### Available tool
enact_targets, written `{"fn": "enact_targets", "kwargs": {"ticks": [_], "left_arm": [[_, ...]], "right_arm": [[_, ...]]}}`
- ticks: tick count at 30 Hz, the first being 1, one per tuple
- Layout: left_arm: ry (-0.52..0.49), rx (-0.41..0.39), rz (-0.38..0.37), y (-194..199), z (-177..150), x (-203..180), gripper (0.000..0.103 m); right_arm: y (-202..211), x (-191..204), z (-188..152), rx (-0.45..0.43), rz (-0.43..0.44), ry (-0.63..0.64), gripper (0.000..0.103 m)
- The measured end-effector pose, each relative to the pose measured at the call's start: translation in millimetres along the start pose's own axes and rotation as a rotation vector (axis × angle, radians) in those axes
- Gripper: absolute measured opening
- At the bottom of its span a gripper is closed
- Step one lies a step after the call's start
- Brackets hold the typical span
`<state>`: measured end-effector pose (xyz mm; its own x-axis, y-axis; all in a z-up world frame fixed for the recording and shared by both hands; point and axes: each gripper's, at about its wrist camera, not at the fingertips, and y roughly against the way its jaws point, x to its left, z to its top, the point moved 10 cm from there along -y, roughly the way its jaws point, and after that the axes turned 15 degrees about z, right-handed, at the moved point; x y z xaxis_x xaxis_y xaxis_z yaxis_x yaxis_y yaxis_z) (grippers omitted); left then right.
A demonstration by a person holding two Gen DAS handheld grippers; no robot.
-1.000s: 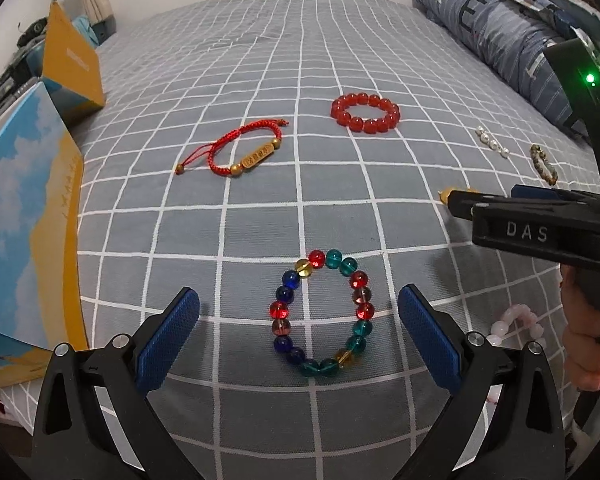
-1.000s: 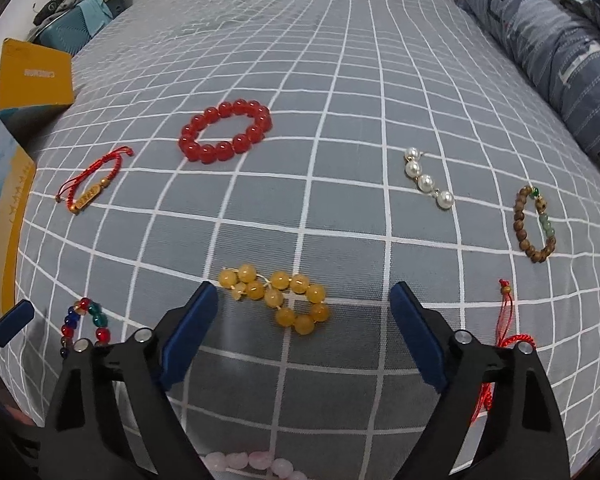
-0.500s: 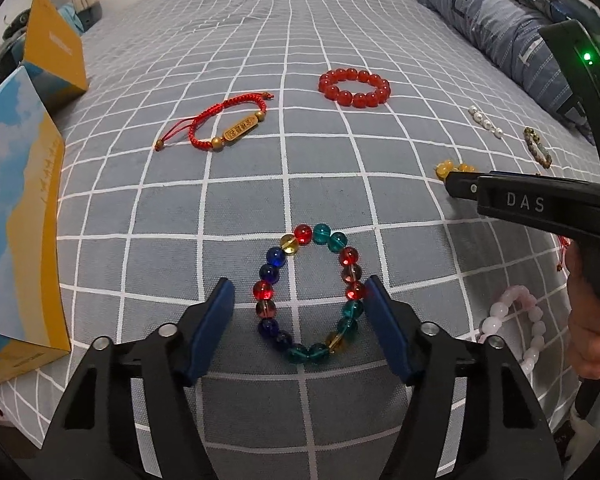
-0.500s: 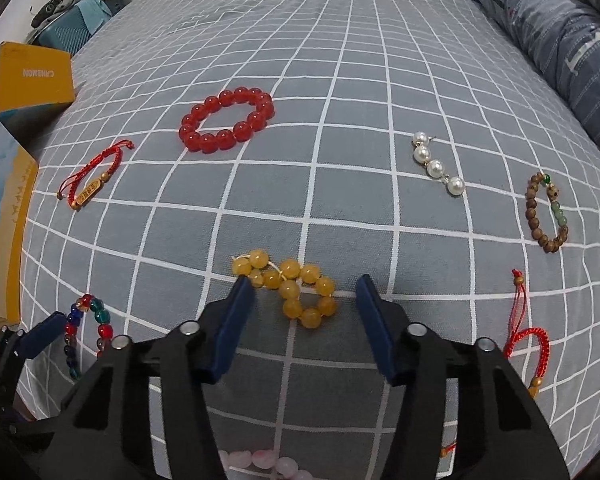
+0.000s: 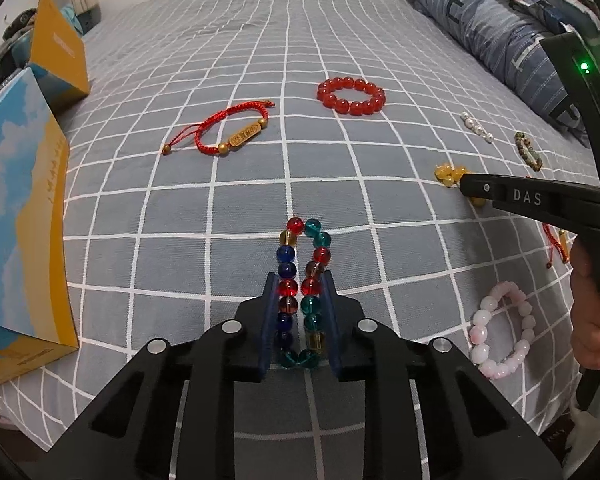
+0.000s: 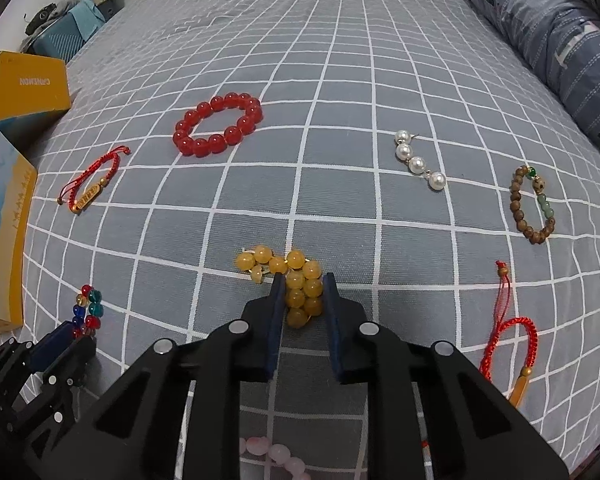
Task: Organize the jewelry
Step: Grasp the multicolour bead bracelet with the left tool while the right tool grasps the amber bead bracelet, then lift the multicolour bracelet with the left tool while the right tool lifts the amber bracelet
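Observation:
In the left wrist view a multicoloured glass-bead bracelet [image 5: 287,255] lies on the grey checked bed cover [image 5: 180,208]. It is squeezed into a narrow oval between the blue pads of my left gripper [image 5: 300,280], whose jaws are closing and press on it from both sides. The right wrist view has a yellow bead bracelet [image 6: 262,254] bunched up between the pads of my right gripper [image 6: 303,280]. Those jaws are closing too and pinch the beads. Both bracelets still rest on the cover. The right gripper [image 5: 466,188] also shows from the side, held by a hand [image 5: 592,320].
Spread over the cover are a red bead bracelet [image 6: 218,124], a red cord bracelet with a gold tag [image 5: 228,132], a pearl piece [image 6: 418,160], a wooden bead bracelet [image 6: 534,206], a red tasselled cord [image 6: 508,336] and a pink bracelet [image 5: 502,330]. Boxes [image 5: 16,216] stand left, folded bedding [image 5: 492,28] right.
Both grippers went from wide open to closed in on their bracelets. The multicoloured ring got pressed into a slim oval and the yellow beads bunched together. Neither hand shifted.

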<state>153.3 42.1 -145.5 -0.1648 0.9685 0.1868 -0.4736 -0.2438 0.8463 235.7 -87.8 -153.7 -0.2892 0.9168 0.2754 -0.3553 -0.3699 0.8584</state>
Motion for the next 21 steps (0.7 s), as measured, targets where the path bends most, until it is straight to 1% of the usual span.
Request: {"fn": "enact_targets", "kwargs": {"ticks": [1, 2, 7, 8, 9, 15, 17, 18, 19, 20, 21], "left_arm": [[0.005, -0.002, -0.004, 1, 0, 1, 0.019], [0.008, -0.005, -0.007, 3, 1, 1, 0.019], [0.019, -0.016, -0.010, 7, 2, 3, 0.019], [0.020, -0.019, -0.011, 8, 3, 3, 0.013], [0.019, -0.023, -0.015, 10, 3, 3, 0.010], [0.021, -0.038, -0.004, 13, 6, 6, 0.010], [0.025, -0.036, 0.000, 11, 6, 7, 0.010], [0.030, -0.035, 0.007, 10, 6, 9, 0.013], [0.034, -0.032, 0.013, 8, 6, 10, 0.014], [0.033, -0.028, 0.019, 6, 5, 10, 0.018], [0.032, -0.026, 0.019, 5, 4, 10, 0.028]], "right_arm": [[2, 1, 1, -0.007, -0.007, 0.007, 0.008], [5, 0, 0, -0.011, -0.014, 0.011, 0.004], [8, 4, 0, -0.014, -0.014, 0.020, 0.003], [8, 4, -1, -0.014, -0.014, 0.019, 0.002], [8, 4, 0, -0.015, -0.015, 0.019, 0.002], [14, 3, 1, -0.032, -0.016, 0.015, 0.001], [14, 0, 3, -0.042, -0.033, 0.008, 0.005], [12, -2, 3, -0.038, -0.041, 0.003, 0.006], [10, -2, 2, -0.032, -0.026, -0.004, 0.016], [10, -3, 1, -0.032, -0.017, -0.010, 0.027], [9, -3, 1, -0.033, -0.013, -0.014, 0.029]]}}
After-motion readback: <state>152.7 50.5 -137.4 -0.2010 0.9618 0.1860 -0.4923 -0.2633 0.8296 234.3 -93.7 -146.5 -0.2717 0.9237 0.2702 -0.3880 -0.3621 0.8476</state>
